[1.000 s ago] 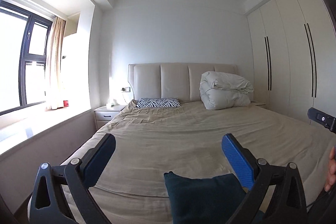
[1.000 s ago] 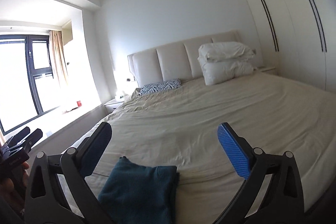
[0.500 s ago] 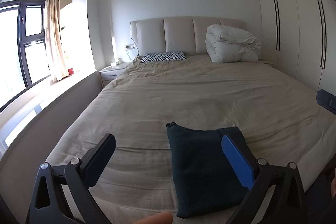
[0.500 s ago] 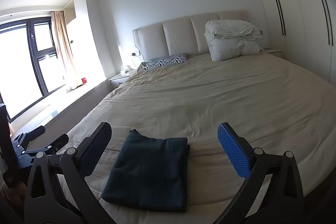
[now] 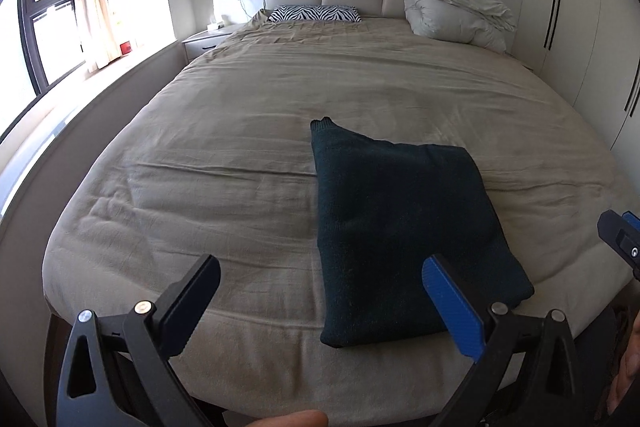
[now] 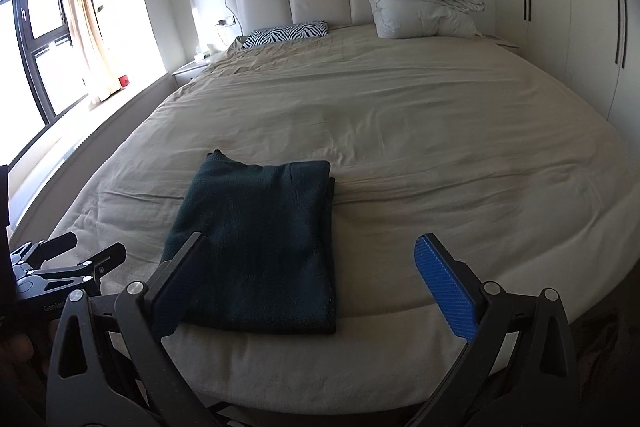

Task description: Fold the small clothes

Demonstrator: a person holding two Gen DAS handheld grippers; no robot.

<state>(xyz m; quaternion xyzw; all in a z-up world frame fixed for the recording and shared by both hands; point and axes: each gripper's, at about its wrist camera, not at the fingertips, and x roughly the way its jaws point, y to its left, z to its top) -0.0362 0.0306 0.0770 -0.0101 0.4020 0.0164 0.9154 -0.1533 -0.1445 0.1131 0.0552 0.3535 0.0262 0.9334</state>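
The bed [image 5: 248, 131] is covered by a beige sheet and takes up most of both views. A folded white duvet [image 5: 456, 11] is placed at the head of the bed, on the wardrobe side. A zebra pillow [image 5: 314, 14] is laid at the head of the bed, on the window side. A folded dark green sweater [image 5: 404, 227] is laid flat near the foot edge of the bed. The left hand-held gripper [image 5: 320, 301] is held over the foot edge of the bed, jaws spread wide, nothing gripped. The right hand-held gripper [image 6: 312, 275] is held likewise, jaws wide apart and empty, its left finger seen over the sweater's near corner.
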